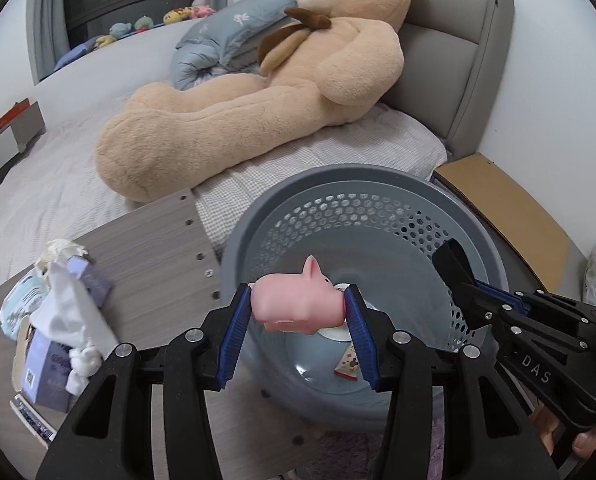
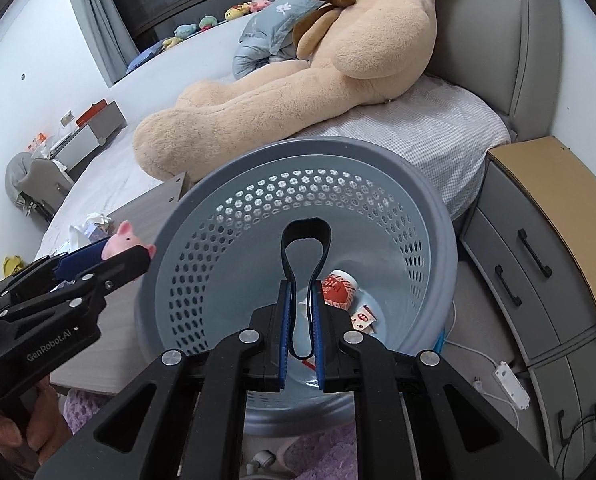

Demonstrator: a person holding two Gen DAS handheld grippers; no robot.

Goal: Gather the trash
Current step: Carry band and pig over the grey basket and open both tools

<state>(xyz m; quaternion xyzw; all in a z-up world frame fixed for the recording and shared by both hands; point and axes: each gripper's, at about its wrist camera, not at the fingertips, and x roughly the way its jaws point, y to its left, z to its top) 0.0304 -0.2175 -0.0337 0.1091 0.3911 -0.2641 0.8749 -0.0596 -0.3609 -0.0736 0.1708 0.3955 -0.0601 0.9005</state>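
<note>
A pink toy pig (image 1: 298,300) is clamped between the blue pads of my left gripper (image 1: 299,302), held above the near left rim of a grey perforated basket (image 1: 377,184). In the right wrist view the same pig (image 2: 124,242) sticks out past the left gripper's fingers (image 2: 110,264). My right gripper (image 2: 301,300) is shut on a black looped strap (image 2: 305,240) that stands up over the basket (image 2: 258,168). Down in the basket lie a red-and-white paper cup (image 2: 337,286) and a small wrapper (image 2: 363,316).
A wooden side table (image 1: 150,240) on the left carries crumpled tissue (image 1: 70,304) and small boxes. Behind the basket is a bed with a big teddy bear (image 1: 258,92). A grey drawer unit (image 2: 537,272) stands on the right, a white power strip (image 2: 511,384) on the floor.
</note>
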